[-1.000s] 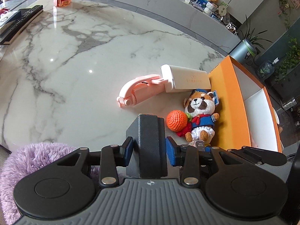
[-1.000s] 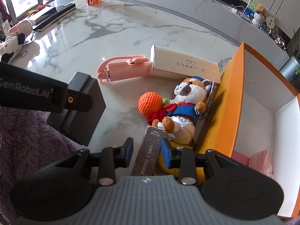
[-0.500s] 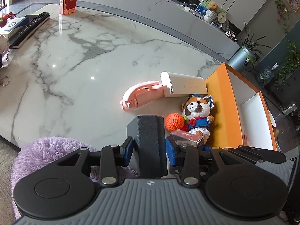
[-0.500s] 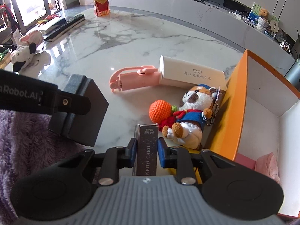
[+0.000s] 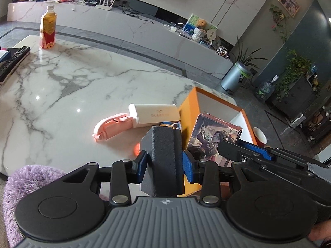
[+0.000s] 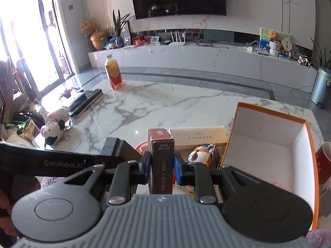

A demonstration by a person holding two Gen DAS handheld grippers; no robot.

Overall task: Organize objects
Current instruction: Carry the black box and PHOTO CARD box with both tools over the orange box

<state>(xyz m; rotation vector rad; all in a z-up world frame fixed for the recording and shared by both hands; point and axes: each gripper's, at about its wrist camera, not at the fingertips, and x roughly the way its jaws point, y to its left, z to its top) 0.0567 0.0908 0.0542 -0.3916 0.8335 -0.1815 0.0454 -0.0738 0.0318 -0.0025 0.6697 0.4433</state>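
Above the marble surface [image 6: 144, 107], a photo card box [image 6: 161, 165] is pinched in the right tool [image 6: 160, 170], just closed; a black block [image 5: 163, 155] is clamped in the left tool [image 5: 165, 163]. Carrying is judged underway; lowering into the orange box [image 6: 269, 144] is called for next.

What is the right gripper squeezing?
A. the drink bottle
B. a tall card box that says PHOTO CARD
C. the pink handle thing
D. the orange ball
B: the right gripper has its blue pads pressed on both sides of the card box, with PHOTO CARD printed down its front, held up above the marble table.
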